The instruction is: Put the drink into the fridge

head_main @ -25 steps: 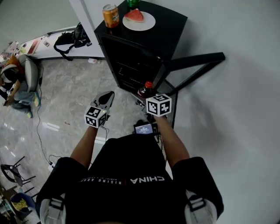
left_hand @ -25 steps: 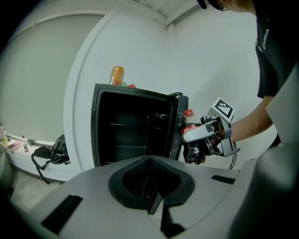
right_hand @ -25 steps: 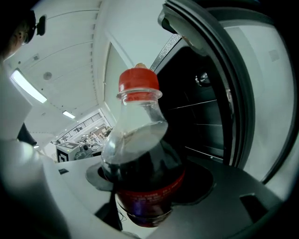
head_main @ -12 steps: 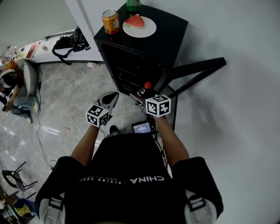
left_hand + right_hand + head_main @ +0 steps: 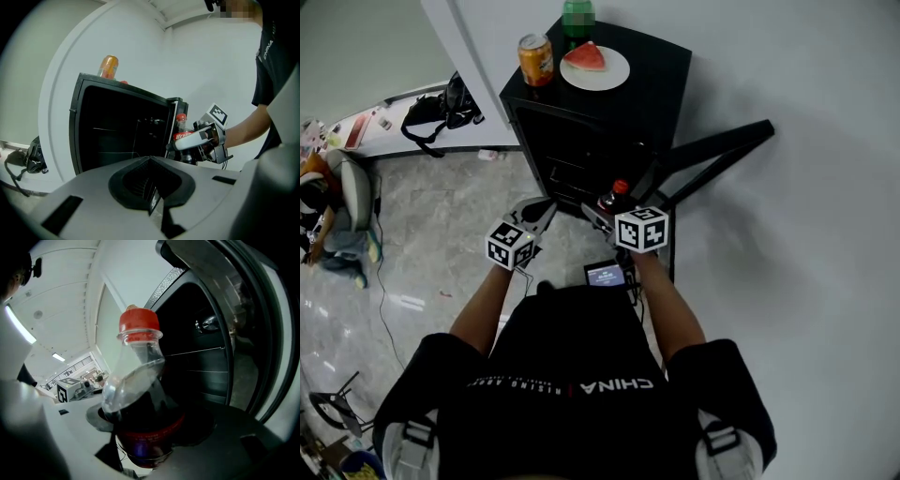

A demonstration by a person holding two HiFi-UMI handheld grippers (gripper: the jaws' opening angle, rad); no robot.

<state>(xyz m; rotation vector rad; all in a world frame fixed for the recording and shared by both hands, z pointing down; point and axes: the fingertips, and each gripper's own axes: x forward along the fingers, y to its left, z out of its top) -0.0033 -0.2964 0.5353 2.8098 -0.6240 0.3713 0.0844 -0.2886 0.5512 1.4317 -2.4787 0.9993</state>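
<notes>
The bottle (image 5: 140,418) is pinched upright in the right tool (image 5: 602,208), cap on top. The open fridge (image 5: 201,357) is found near, ahead of this tool. The left tool (image 5: 150,197) is pressed together and empty, farther away.

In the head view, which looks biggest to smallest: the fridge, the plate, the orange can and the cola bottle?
1. fridge
2. plate
3. orange can and cola bottle: about alike; the bottle is partly hidden and nearer, so no ranking.
</notes>
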